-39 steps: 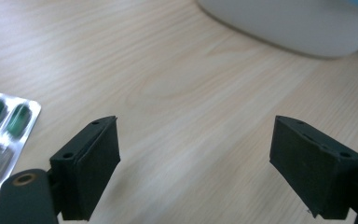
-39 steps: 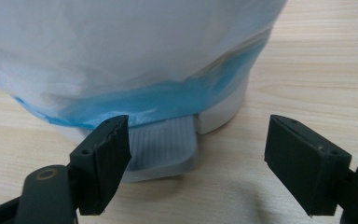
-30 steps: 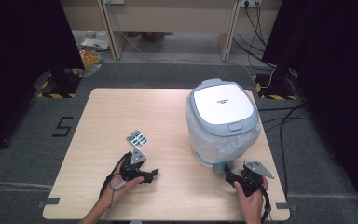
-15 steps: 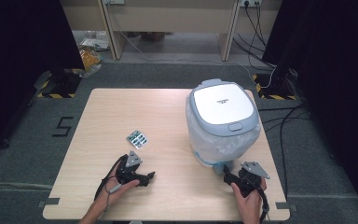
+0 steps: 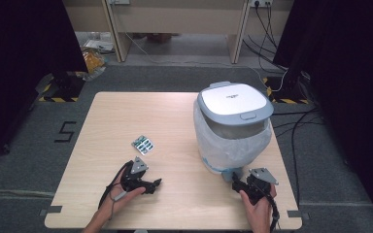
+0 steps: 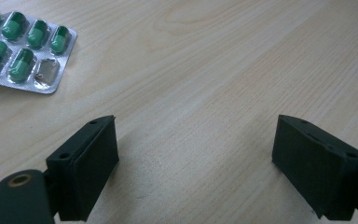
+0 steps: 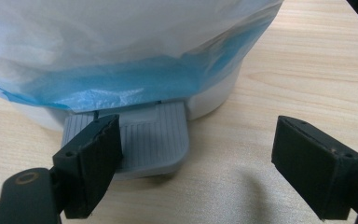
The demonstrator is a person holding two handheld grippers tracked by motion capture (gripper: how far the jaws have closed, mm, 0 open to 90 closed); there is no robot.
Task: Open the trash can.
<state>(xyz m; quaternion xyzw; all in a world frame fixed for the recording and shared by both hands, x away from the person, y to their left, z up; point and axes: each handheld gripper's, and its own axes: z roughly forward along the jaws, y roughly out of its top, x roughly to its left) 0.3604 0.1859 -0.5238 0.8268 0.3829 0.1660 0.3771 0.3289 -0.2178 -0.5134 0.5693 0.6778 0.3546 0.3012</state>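
My left gripper (image 5: 156,182) has just been opening — jaws spread, nothing between them. The blister pack (image 5: 143,144) lies just beyond, far-left of its tips, nearer this hand. My right gripper (image 5: 235,184), also spread, faces the bin's pedal (image 7: 142,135).

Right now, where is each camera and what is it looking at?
High view: sits above the person's side, looks forward and down on the table; both forearms, the left gripper and right gripper show.
Left gripper view: rides the left gripper, looks along its open jaws at bare wood and the pill pack.
Right gripper view: rides the right gripper, faces the pedal of the bin.
Shared: pill pack and bin also show from above.
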